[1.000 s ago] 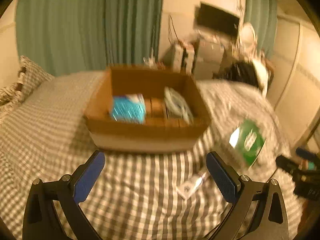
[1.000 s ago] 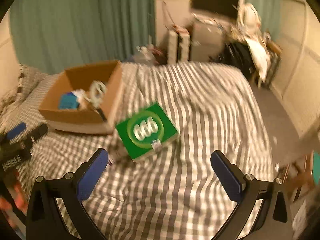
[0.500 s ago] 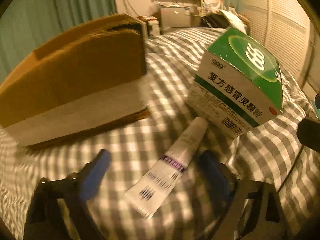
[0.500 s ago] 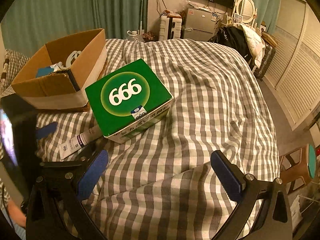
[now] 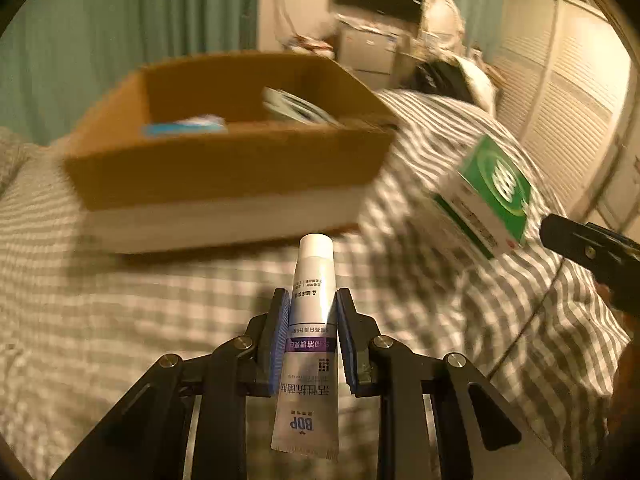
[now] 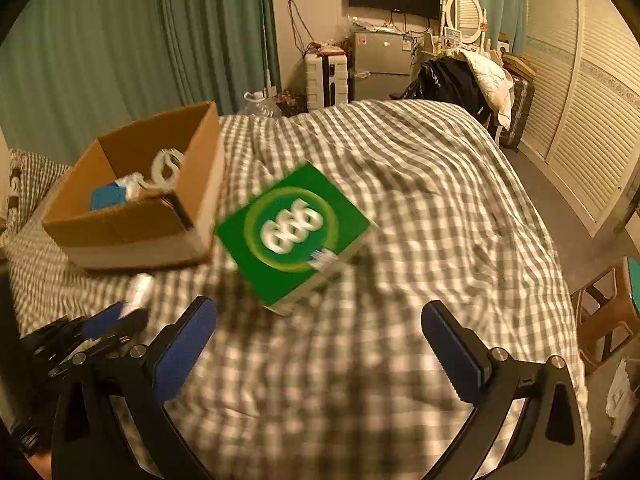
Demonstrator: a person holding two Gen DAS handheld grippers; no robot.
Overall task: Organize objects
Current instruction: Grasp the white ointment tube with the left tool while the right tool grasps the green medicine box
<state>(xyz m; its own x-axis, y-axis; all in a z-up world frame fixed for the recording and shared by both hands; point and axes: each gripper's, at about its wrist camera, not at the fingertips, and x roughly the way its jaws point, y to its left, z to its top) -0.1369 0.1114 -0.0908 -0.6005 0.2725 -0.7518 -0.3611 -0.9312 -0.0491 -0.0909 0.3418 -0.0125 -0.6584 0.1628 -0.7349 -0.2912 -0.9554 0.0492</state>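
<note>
Left hand-held gripper (image 5: 312, 312) pinches a soft white plastic tube (image 5: 310, 336) mid-body, likely light and squashy; right hand-held gripper (image 6: 318, 344) gapes empty.

A grey-and-white checked bed cover (image 6: 420, 208) carries an open brown cardboard box (image 6: 132, 236) ahead-left of the right claw (image 6: 318, 344), green square carton (image 6: 292, 232) directly ahead.

Left wrist view: tube (image 5: 310, 332) centre-bottom, clamped between the left gripper (image 5: 311, 312) pads, cap toward cardboard box (image 5: 224, 184), which sits upper-centre on the bed (image 5: 120, 320). Medicine carton (image 5: 486, 196) right of the box. Right wrist view: box (image 6: 132, 232) left, carton (image 6: 292, 232) centre just beside it, right gripper (image 6: 320, 344) below, fingers spread wide.
</note>
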